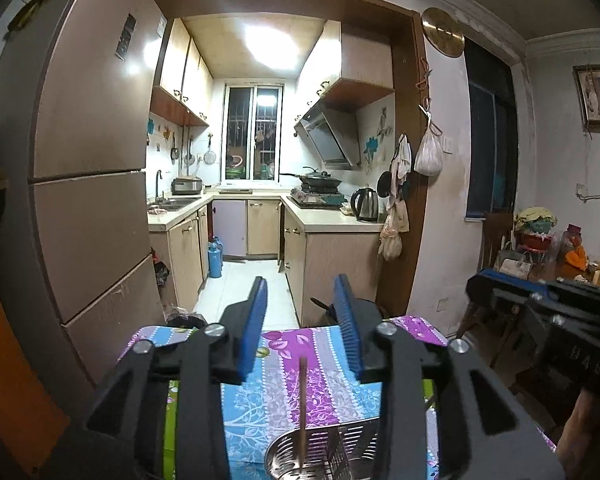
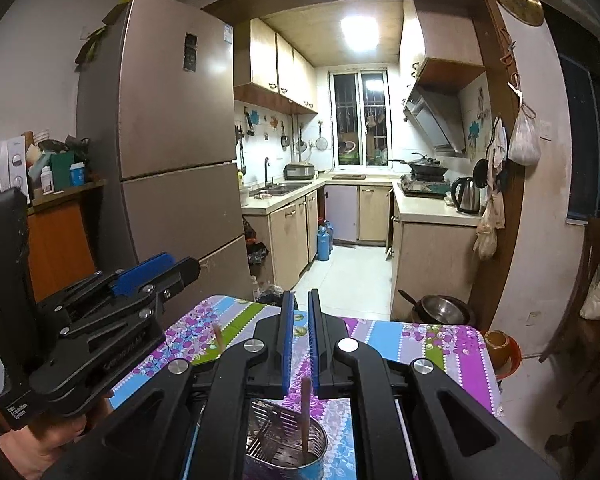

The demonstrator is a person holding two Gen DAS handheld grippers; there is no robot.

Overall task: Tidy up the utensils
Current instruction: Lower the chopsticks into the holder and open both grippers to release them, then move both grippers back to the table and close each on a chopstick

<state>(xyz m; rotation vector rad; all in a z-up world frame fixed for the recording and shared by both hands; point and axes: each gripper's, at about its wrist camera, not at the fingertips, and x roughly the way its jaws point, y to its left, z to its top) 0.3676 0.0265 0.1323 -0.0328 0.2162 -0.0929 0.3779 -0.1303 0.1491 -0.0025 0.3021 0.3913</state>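
The left gripper [image 1: 306,328] stands with its blue pads [image 1: 256,320] parted and nothing pressed between them; a wooden chopstick [image 1: 302,408] rises free in the gap, its lower end down in the perforated steel utensil holder [image 1: 324,454] at six o'clock of the left wrist view. The right gripper [image 2: 299,340] has its pads nearly together. A second chopstick [image 2: 306,412] stands in the same holder just below those pads at six o'clock of the right wrist view. Its top seems to reach between the pad bases, though the view there is too cramped to say whether it is pinched.

The holder sits on the floral tablecloth [image 1: 312,344] of a table. At ten o'clock in the right wrist view the left gripper's body hangs close by.

Risks, as I judge them: both grippers crowd one small holder, so drawing either back carelessly could clip a chopstick, lever it out or tip the holder. If the right pads do grip their stick, lifting away would pull it out again.
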